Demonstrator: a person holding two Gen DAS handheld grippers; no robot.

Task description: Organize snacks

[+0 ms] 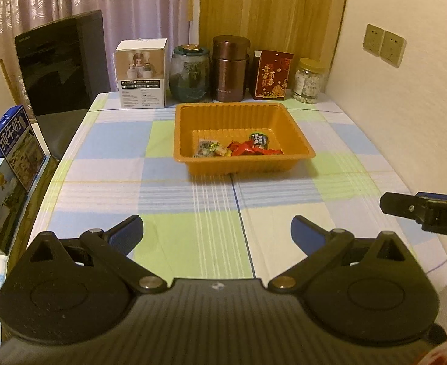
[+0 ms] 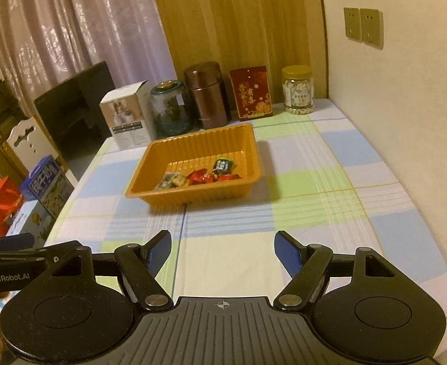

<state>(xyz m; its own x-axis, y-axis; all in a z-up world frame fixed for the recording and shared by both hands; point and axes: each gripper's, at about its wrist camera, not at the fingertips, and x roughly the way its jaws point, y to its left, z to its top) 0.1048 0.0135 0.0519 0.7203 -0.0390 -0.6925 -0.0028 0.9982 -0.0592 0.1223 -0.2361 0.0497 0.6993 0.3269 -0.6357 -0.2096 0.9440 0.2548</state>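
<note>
An orange plastic tray [image 1: 241, 110] [image 2: 193, 140] sits mid-table on the checked cloth. Inside it lie several wrapped snacks: red wrappers [image 1: 248, 148] [image 2: 205, 178], a pale green-printed packet [image 1: 206, 147] [image 2: 170, 180] and a dark packet [image 1: 259, 140] [image 2: 222, 165]. My left gripper [image 1: 216, 228] hovers over the near part of the table, open, nothing between its blue pads. My right gripper [image 2: 223, 245] is likewise open and empty, well short of the tray. The right gripper's finger [image 1: 406, 210] shows at the right edge of the left wrist view.
Along the back stand a white box [image 1: 141, 73], a dark glass jar [image 1: 189, 74], a brown canister [image 1: 231, 68], a red tin [image 1: 272, 74] and a clear jar [image 1: 310, 80]. Milk cartons [image 1: 13, 143] sit beside the table's left edge. A wall runs along the right.
</note>
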